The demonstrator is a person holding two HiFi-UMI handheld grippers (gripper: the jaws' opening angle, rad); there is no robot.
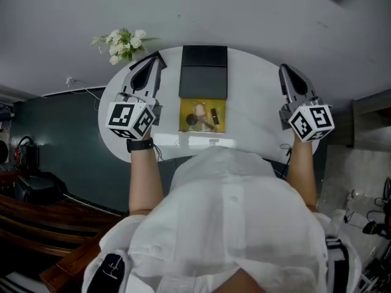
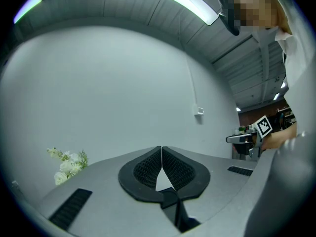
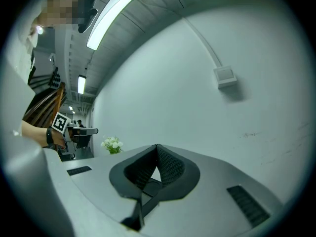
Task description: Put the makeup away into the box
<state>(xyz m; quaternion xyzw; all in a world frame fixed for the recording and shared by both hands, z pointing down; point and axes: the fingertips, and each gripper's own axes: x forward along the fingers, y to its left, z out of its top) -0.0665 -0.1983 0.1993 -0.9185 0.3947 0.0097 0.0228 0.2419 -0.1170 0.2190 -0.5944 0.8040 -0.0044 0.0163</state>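
Pale grey wall (image 2: 98,83) is seen ahead of both grippers, and a long light strip (image 2: 190,4) is caught running overhead. Below, a round white table (image 1: 256,105) is spread out in front of the person (image 1: 226,212) in a white shirt. At the table's middle the box (image 1: 203,72) is found open, with its black lid swung back and its yellow inside exposed. The left gripper (image 1: 156,56) is held level over the table's left side, just beside the box. Its jaws are pressed together tip to tip, and nothing is caught between them. The right gripper (image 1: 285,69) is held over the table's right edge, well apart from the box, and its jaws are closed on nothing too. The makeup (image 1: 201,118) is seen lying inside the yellow compartment: a dark brush, a small dark tube and a pale piece. White flowers (image 1: 124,43) are set at the table's far left rim.
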